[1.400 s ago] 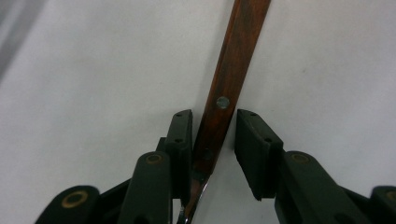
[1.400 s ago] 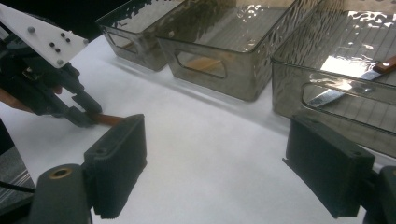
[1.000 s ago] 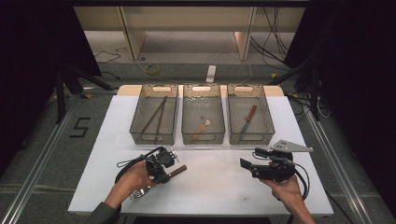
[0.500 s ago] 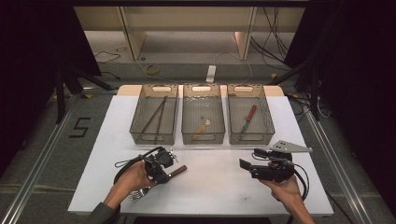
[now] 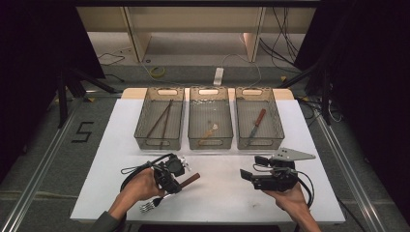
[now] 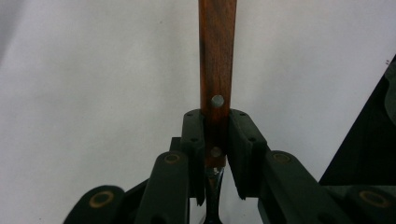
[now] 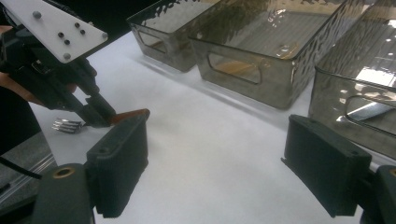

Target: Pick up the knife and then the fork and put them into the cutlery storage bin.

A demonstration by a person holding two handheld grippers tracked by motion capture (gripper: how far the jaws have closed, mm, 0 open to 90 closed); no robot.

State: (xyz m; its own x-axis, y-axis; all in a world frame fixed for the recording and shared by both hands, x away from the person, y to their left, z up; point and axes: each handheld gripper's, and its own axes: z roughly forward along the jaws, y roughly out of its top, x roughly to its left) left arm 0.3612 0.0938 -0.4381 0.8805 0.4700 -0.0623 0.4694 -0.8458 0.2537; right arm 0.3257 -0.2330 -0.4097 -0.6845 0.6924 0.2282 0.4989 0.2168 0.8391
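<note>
My left gripper (image 5: 177,185) is shut on a fork (image 5: 190,180) with a reddish-brown wooden handle, low over the white table's (image 5: 217,193) front left. In the left gripper view the handle (image 6: 217,56) runs straight up between the pads, which press its riveted end. The metal tines (image 5: 149,207) poke out behind the hand toward the front edge, and they lie beside the far-off left gripper (image 7: 100,114) in the right gripper view as well, tines (image 7: 67,125). At the front right, my right gripper (image 5: 251,168) stands open with nothing between its fingers (image 7: 123,154).
Three clear bins stand in a row at the back: the left bin (image 5: 160,121) holds two dark sticks, the middle bin (image 5: 210,120) a pale wooden-handled utensil, the right bin (image 5: 258,120) a knife (image 5: 256,124). White table lies between the grippers.
</note>
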